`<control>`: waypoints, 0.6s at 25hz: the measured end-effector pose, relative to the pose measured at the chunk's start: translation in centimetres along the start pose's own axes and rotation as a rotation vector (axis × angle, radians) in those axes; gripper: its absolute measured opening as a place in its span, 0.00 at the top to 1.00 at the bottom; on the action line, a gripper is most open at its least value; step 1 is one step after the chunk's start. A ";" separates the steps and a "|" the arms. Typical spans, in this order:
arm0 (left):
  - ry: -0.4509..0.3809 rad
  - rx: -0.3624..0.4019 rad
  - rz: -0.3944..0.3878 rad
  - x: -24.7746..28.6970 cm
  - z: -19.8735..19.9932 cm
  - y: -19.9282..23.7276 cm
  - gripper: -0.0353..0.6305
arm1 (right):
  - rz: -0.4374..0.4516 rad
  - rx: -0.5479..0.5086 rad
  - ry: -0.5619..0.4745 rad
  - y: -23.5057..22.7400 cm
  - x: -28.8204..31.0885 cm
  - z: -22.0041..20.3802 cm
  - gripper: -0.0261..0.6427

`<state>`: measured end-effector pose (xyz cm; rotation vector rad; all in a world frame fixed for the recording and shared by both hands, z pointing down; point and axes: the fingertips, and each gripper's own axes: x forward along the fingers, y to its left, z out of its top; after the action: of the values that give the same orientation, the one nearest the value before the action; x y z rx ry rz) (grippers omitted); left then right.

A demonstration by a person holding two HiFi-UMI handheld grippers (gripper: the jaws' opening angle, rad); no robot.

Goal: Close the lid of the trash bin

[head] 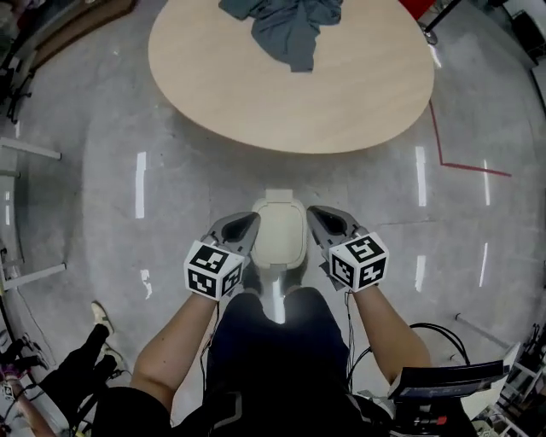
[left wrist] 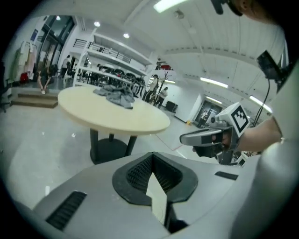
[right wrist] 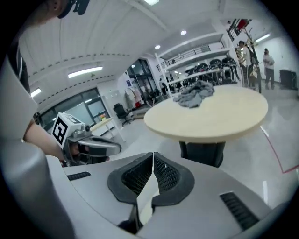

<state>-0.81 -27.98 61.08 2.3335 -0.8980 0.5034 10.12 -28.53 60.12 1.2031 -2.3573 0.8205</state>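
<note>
A cream trash bin (head: 280,237) stands on the floor just in front of the person's knees. From above its lid lies flat over the top. My left gripper (head: 246,227) hangs right beside the bin's left side and my right gripper (head: 320,218) beside its right side, both at lid height. Each is shut with nothing between the jaws. In the left gripper view my own jaws (left wrist: 153,159) meet at the tips and the right gripper (left wrist: 183,138) floats opposite. The right gripper view shows its jaws (right wrist: 153,157) together and the left gripper (right wrist: 118,147) across.
A round wooden table (head: 256,94) on a dark pedestal (left wrist: 108,148) stands beyond the bin, with a grey cloth (head: 288,26) on it. Red floor tape (head: 465,164) runs at the right. Cables and a device (head: 444,375) lie at lower right, and a shoe (head: 101,317) at lower left.
</note>
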 end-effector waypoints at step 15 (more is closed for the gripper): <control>-0.429 0.044 0.042 -14.5 20.5 -6.9 0.94 | 0.014 -0.097 -0.339 5.6 -13.1 19.6 0.94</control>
<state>-3.43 -29.91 35.26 2.5134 -1.1392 0.0324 11.75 -30.61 36.07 1.3767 -2.6386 0.5317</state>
